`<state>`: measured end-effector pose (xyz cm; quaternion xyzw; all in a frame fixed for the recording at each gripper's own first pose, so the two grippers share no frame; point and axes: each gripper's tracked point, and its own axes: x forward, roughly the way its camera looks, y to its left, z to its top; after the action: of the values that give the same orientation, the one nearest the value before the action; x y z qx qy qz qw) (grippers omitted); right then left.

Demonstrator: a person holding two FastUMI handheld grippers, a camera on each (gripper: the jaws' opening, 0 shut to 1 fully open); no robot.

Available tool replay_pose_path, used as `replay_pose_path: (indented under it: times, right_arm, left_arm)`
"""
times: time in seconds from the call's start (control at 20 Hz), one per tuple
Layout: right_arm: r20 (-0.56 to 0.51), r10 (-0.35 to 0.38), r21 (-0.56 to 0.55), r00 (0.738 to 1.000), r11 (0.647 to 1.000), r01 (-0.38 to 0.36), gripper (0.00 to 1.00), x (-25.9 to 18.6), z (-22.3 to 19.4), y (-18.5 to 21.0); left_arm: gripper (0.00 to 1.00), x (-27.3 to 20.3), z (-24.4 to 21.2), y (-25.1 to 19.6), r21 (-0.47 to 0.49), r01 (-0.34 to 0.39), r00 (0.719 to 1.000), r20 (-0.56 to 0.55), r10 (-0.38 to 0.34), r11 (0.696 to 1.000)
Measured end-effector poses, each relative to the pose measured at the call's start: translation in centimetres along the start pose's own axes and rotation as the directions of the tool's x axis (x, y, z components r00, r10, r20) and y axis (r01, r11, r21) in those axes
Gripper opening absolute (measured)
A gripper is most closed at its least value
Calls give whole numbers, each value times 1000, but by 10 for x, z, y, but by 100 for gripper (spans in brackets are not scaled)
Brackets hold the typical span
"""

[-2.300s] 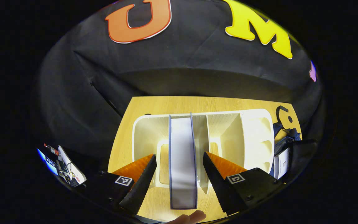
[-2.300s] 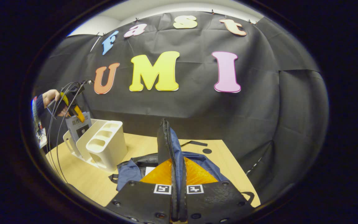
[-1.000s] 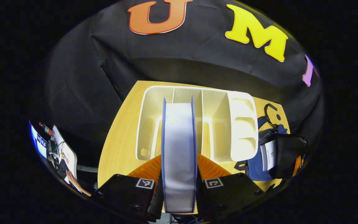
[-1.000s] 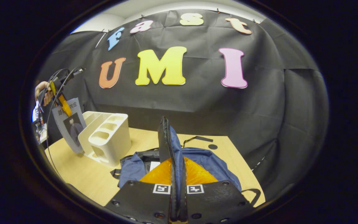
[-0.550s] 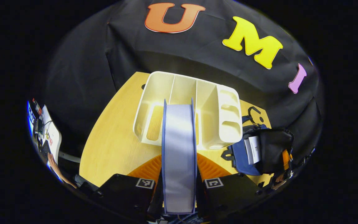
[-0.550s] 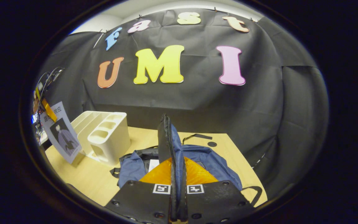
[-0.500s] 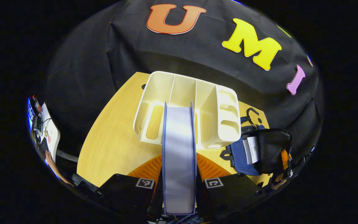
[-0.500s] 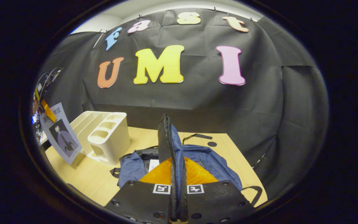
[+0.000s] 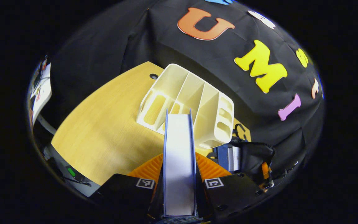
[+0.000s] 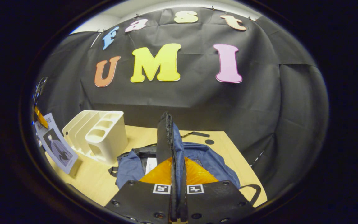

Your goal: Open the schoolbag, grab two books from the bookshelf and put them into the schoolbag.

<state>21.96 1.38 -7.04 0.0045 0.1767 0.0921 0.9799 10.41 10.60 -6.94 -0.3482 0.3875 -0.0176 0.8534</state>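
Observation:
My left gripper (image 9: 179, 189) is shut on a book (image 9: 179, 155) with blue covers, held edge-on above the wooden table (image 9: 104, 137), in front of the cream bookshelf (image 9: 191, 105). In the right gripper view that book (image 10: 56, 149) hangs at the far left, beside the bookshelf (image 10: 101, 133). My right gripper (image 10: 177, 177) is shut on the schoolbag's zipped flap (image 10: 166, 137) and holds it upright. The blue schoolbag (image 10: 204, 158) lies open on the table with a white book (image 10: 150, 165) inside. The left gripper view has the schoolbag (image 9: 225, 154) to the right of the shelf.
The table's front edge (image 9: 73, 165) runs close below the held book. A black strap (image 10: 194, 134) and a small round hole (image 10: 209, 142) lie behind the bag. A side desk with clutter (image 9: 40, 90) stands beyond the table's left end.
My left gripper closed on the book, lifted it out of the bookshelf and drew it back over the table. The right gripper kept holding the bag's flap up.

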Motion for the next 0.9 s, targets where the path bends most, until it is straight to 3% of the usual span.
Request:
replay_pose_path:
  times: [0.45,0.65,0.9]
  right_arm:
    - [-24,-12,1,1000,1000,12,5,1,2,-7]
    - [-27,-19,-14,999,1000,18,5,-2,8,-11]
    - [6,-27,-66,1000,997,28,5,-7,34,-14]
  left_arm:
    - [45,48,-62,-72,-123,263,962,-40,-270,957]
    - [44,69,-73,-116,-190,383,917,-38,-397,904]
    - [44,104,-79,-155,-206,456,884,-9,-467,866]
